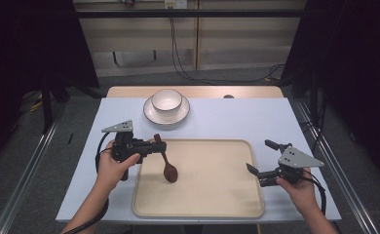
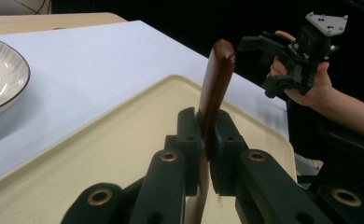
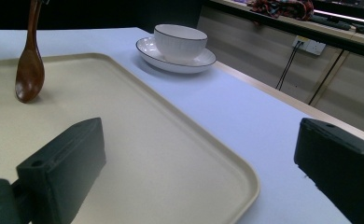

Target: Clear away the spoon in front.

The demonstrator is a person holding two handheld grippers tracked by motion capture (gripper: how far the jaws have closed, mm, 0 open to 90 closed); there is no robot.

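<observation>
Left gripper (image 1: 155,145) was clamped on the wooden spoon (image 1: 167,165), jaws pinching the handle near its upper end. From the left gripper view the handle (image 2: 216,88) stuck up between the pads, slightly tilted. Spoon hung bowl-down over the left part of the beige tray (image 1: 227,204); in the right gripper view the spoon's bowl (image 3: 29,77) looked to be at or just touching the tray surface, couldn't tell which.

Further back, centre-left, a white bowl (image 1: 167,99) sat on a white plate (image 1: 154,116), on the pale blue table cover (image 1: 237,119), apart from the tray's far edge.

Right gripper (image 1: 262,160) sat at the tray's right edge, jaws spread wide, nothing between them. The person's right hand (image 1: 300,187) held it low, near the table.

Risks as I read it:
- Grip was on a narrow, smooth handle with the heavy end hanging down. A quick swing could pivot the spoon in the pads or let it slide out.
- If the spoon was headed for the bowl, its low end could catch the tray rim or the plate edge on the way unless lifted first.
- Setting it in tilted could knock the bowl, which only rested loose on the plate.
- Right gripper was well apart from the spoon, so no backup if it slipped.
</observation>
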